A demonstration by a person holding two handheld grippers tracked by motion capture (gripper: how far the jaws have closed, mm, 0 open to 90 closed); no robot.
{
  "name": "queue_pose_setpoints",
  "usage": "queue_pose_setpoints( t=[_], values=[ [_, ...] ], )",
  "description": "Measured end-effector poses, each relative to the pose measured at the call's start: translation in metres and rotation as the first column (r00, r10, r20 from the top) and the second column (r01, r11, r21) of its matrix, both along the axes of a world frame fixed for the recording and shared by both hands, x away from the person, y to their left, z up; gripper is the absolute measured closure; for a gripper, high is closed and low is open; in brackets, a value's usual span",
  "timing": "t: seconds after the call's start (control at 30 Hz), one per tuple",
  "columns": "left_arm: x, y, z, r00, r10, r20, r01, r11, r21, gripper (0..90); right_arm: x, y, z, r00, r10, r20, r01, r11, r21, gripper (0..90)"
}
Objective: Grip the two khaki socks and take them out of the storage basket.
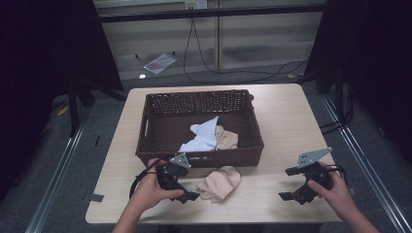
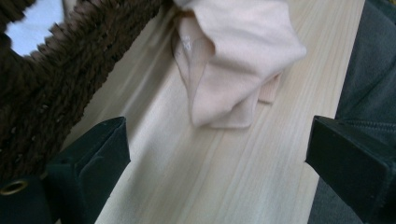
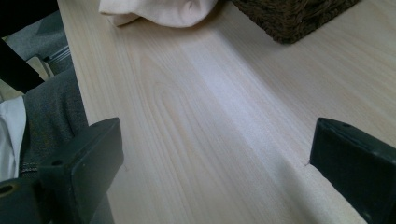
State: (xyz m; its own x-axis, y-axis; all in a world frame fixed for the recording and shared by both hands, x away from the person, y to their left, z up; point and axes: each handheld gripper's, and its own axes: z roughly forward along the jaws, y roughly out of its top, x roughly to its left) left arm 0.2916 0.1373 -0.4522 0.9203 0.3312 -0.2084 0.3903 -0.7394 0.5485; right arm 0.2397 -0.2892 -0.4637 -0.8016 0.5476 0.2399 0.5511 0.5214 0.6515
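Crumpled peach cloth (image 1: 221, 181) on the table, just before the basket (perhaps touching it).

A pale wooden table (image 1: 282, 121) stands on grey floor (image 1: 97, 126). Behind it, black cables (image 1: 233, 72) trail across the floor, and a flat packet (image 1: 159, 62) lies near a dark stand leg (image 1: 73, 104).

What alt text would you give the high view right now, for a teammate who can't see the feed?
A person holds an open left gripper beside a beige cloth lying on a light wooden table, just in front of a dark wicker basket. The basket holds a white cloth and another beige cloth. The right gripper, also open, is off to the right.
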Motion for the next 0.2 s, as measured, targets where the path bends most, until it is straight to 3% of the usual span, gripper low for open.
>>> queue_pose_setpoints(
  t=[0.1,0.2],
  values=[
    [0.0010,0.0014,-0.0002,0.9999,0.002,0.010,-0.002,1.0000,0.009,5.9,0.0001,0.0000,0.0001,1.0000,0.001,0.002,-0.001,1.0000,-0.003,2.1],
    [-0.0003,-0.0016,0.0007,0.9993,0.014,0.034,-0.014,0.9998,-0.012,5.9,-0.0001,-0.0002,0.0002,1.0000,0.002,0.002,-0.002,1.0000,0.000,2.1]
  ],
)
